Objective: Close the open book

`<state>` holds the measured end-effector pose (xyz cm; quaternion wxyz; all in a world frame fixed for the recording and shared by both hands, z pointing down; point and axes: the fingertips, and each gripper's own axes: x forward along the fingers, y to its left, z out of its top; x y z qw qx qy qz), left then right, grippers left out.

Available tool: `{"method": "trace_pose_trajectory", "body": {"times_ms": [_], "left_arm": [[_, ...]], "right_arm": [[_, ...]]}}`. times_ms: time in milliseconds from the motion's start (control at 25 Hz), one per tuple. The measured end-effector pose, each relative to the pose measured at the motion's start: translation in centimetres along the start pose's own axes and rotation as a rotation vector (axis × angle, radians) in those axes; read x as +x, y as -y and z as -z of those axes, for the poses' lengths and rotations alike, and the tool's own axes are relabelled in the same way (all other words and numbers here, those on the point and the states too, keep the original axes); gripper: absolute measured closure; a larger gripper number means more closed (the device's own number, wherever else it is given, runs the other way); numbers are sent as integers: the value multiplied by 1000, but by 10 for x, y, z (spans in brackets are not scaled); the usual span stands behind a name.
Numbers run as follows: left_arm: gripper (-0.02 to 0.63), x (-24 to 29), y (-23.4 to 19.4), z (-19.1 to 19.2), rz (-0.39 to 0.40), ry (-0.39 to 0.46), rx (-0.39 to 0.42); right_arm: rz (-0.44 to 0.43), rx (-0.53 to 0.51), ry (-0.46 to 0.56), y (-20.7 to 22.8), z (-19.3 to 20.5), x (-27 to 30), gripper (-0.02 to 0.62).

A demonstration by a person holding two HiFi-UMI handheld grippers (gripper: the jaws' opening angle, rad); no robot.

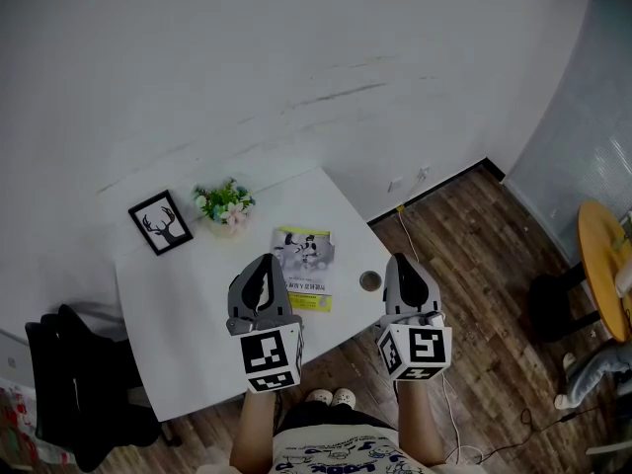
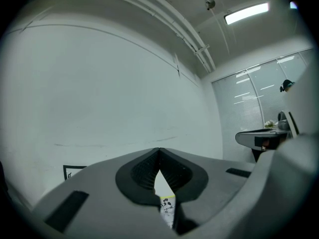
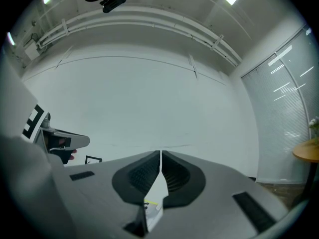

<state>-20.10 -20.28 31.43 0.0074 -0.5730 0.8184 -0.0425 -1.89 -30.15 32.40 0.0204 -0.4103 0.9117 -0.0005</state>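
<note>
The job looks done, or close to it: the book (image 1: 304, 268) lies flat on the table (image 1: 188, 294) showing 1 cover with a yellow band, not 2 spread pages, so I judge it closed. It is small in the head view, though, and a thin leaf left ajar would not show. It sits ahead of the 2 tongs and between them, nearer the left tongs (image 1: 265, 262) than the right tongs (image 1: 399, 260). Both tongs are clenched with nothing in them. Each one's own view shows its jaws meeting at the tips, with only a sliver of book far below through the gap behind them. If anything is left, it is at most a check that the cover lies flat. The left tongs cover the book's near left corner, so I cannot tell its spine side. The small round thing (image 1: 370, 280) just left of the right tongs' tip is too small to name. Whether either pair hangs above the table or short of it is unclear.
</note>
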Motion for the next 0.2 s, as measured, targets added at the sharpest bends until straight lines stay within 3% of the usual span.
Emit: {"method": "trace_pose_trajectory", "body": {"times_ms": [200], "left_arm": [[584, 3, 0, -2, 5, 2, 10]], "right_arm": [[-2, 0, -4, 1, 1, 3, 561]]}}
